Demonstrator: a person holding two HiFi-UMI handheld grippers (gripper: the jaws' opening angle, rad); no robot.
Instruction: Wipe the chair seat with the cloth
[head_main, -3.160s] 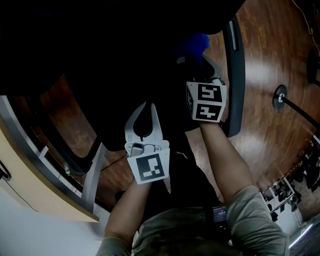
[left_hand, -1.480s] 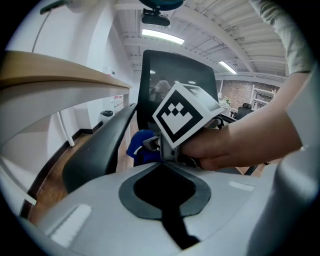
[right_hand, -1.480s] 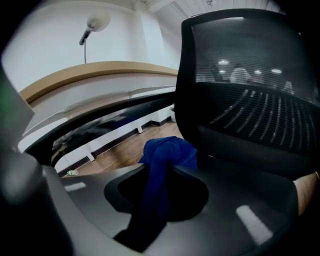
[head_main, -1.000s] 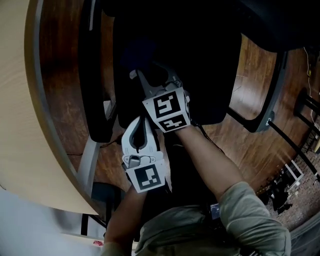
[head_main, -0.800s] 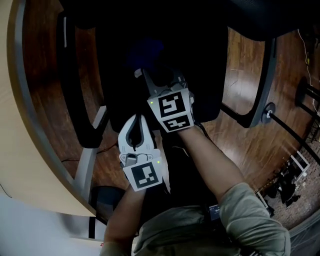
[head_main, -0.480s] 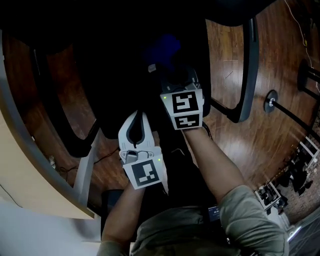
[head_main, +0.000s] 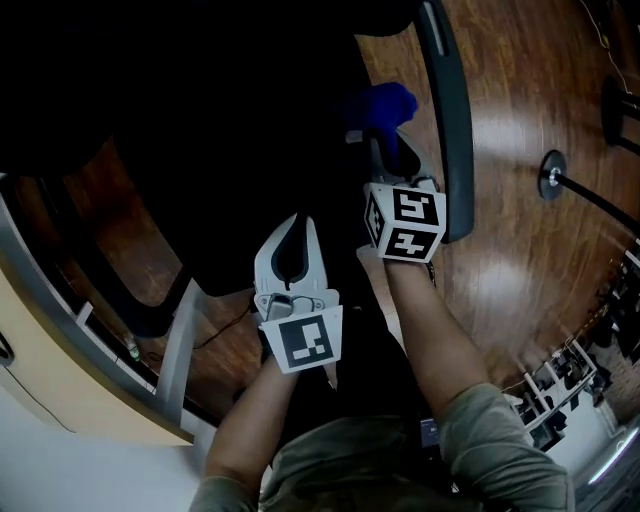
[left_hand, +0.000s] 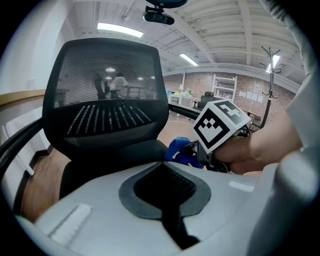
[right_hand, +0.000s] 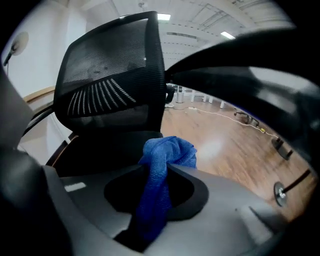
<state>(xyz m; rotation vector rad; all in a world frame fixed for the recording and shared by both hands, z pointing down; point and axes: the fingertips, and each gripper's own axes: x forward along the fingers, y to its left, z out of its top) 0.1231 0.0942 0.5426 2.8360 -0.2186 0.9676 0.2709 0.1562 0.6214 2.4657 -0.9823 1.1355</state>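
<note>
At edge of chair seat (head_main: 250, 130), right gripper (head_main: 388, 150) clamps cloth (head_main: 380, 103) lengthwise.

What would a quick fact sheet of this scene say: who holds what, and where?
right gripper: shut on the blue cloth
left gripper: jaws together, nothing between them
chair: black, with a mesh backrest and a dark seat
cloth touching seat: cannot tell
floor: wood boards

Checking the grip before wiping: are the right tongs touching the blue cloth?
Touching. The right gripper view shows the blue cloth pinched between the right tongs.
</note>
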